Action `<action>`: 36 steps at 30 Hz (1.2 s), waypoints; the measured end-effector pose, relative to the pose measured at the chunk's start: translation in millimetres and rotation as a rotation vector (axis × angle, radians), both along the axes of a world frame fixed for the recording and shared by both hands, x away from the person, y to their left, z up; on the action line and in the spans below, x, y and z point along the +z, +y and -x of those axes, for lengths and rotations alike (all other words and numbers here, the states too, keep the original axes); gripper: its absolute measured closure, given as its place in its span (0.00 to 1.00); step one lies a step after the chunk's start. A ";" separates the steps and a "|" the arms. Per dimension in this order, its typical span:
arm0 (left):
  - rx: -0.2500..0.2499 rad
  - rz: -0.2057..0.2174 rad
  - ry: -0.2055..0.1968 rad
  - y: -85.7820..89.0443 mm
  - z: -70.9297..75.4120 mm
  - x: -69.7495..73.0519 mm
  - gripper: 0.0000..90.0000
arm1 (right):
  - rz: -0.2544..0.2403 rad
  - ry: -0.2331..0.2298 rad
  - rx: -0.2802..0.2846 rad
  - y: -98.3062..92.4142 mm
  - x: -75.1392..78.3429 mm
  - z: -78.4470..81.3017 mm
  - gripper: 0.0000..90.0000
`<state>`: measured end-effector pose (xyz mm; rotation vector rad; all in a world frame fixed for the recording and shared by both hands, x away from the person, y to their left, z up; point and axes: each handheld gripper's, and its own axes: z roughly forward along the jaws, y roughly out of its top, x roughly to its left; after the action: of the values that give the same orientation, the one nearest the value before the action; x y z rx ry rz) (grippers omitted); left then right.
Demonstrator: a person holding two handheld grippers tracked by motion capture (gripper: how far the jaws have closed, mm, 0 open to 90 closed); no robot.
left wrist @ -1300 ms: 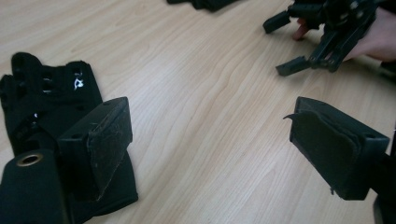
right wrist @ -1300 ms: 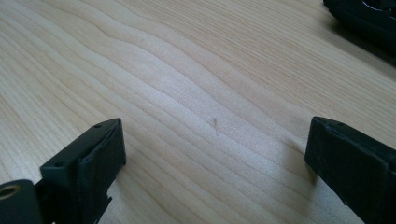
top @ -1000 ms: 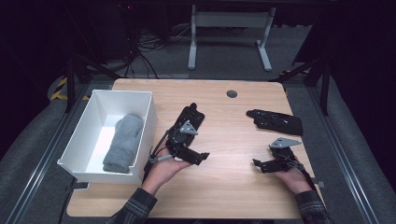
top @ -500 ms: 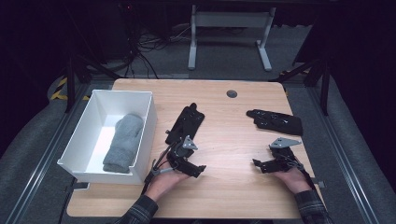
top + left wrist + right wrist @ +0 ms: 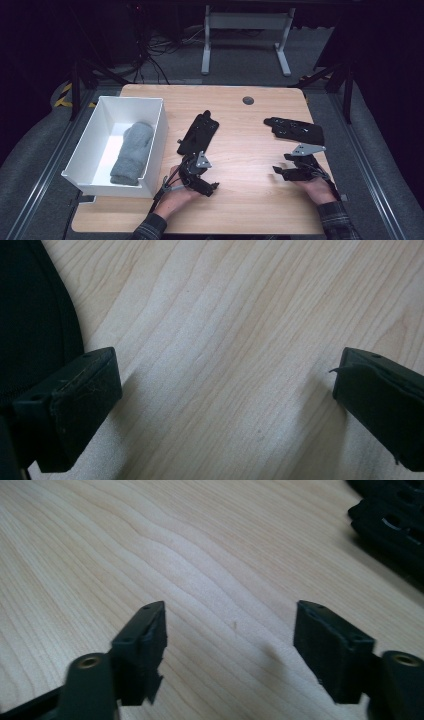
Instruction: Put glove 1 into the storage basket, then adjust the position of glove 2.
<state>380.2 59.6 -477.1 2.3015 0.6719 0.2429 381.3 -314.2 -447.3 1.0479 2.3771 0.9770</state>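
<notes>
left tool: lowered to the worktop just below the black glove, spread wide, empty (likely ready to grab)
right tool: narrowing, nothing between

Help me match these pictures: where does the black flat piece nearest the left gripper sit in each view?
High view: black flat piece at centre, just beyond the left gripper.
Left gripper view: it runs along the left edge, beside one jaw.
Right gripper view: top right lies the other black piece.
Shared landmark: the wooden table.
</notes>
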 end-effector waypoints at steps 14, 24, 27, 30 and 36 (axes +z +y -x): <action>-0.028 0.000 0.004 6.1 1.0 -0.1 0.00 | -0.010 -0.083 -0.059 -21.7 32.1 -24.0 1.00; -0.056 0.003 -0.002 20.5 2.2 -0.8 0.00 | 0.001 -0.085 -0.171 -51.5 31.9 -59.5 1.00; -0.050 0.001 -0.001 22.0 3.0 -0.8 0.00 | 0.021 -0.083 -0.205 -60.2 29.3 -67.1 1.00; -0.050 0.001 0.000 22.0 3.0 -0.8 0.00 | 0.039 -0.076 -0.235 -67.3 25.3 -75.0 1.00; -0.049 0.000 0.002 22.1 3.0 -0.7 0.00 | 0.059 -0.058 -0.293 -80.7 14.2 -86.1 1.00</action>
<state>377.2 81.7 -477.8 2.3157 0.6152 0.2176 467.3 -394.9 -433.2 1.2819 2.1155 0.8143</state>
